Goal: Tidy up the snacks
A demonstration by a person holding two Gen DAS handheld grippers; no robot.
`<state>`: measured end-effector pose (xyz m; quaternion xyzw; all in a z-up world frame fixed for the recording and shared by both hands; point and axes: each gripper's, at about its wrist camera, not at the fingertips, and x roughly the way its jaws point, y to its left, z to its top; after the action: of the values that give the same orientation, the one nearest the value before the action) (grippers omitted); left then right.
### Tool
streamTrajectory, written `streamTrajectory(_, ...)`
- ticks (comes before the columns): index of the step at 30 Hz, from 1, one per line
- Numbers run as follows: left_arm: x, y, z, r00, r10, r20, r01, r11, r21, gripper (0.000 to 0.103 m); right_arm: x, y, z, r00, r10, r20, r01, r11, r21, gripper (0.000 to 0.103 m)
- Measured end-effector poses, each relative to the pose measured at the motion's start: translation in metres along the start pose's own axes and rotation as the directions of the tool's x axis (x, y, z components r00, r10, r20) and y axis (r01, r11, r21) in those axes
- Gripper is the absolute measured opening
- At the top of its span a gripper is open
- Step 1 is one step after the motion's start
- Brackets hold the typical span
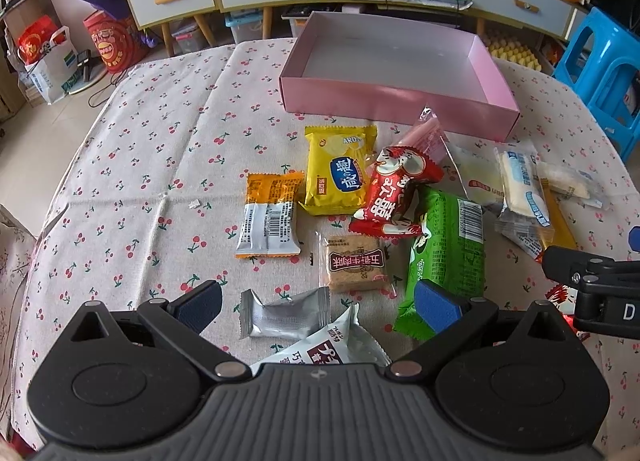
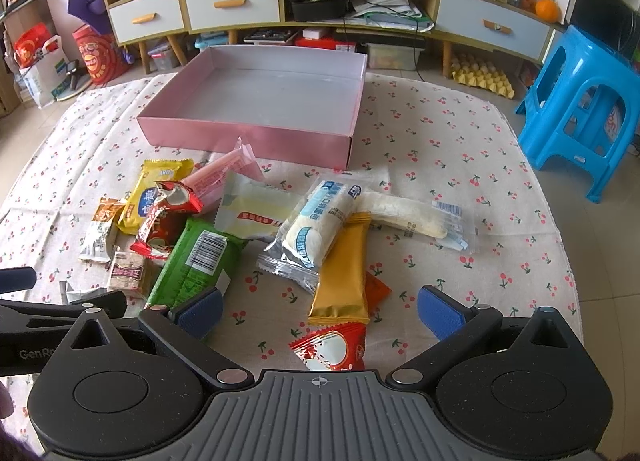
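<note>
A cherry-print tablecloth (image 1: 160, 149) was covered mid-frame with loose snacks (image 1: 340, 173); the pink box (image 2: 248, 133) above lay empty. Both the left gripper (image 1: 320, 307) and right gripper (image 2: 318, 311) were held wide open, empty. A first pick seemingly was needed.

A shallow, empty pink cardboard box (image 2: 256, 133) sits open-topped at the table's far side, with assorted sealed snack packets, including a flat yellow foil packet (image 1: 338, 171) and a green wrapper (image 2: 196, 265), scattered just before it.

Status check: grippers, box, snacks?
Left gripper open, right gripper open, both empty. Pink box empty. Snacks loose on tablecloth; green packet under red wrapper.
</note>
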<state>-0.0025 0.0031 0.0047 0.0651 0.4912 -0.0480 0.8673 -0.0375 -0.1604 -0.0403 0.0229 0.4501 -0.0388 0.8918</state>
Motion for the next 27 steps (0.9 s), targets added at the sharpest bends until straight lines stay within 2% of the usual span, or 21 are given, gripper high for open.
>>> streamTrajectory(19,-0.001,0.004,0.002,1.0,-0.001,0.003,0.001,1.0,-0.006,0.102,-0.001,0.001,0.002,1.0,0.006,0.005,-0.006,1.0,-0.011,0.103)
streamTrajectory(24,-0.003,0.009,0.003,0.999,-0.009,0.034,0.009,1.0,-0.01,0.102,-0.002,-0.003,0.013,0.998,0.058,0.019,-0.058,0.998,-0.006,0.103)
streamTrajectory(27,-0.005,0.01,0.004,0.997,-0.024,0.072,0.024,1.0,0.001,0.102,0.003,-0.01,0.024,0.995,0.103,0.0,-0.103,0.995,0.004,0.103)
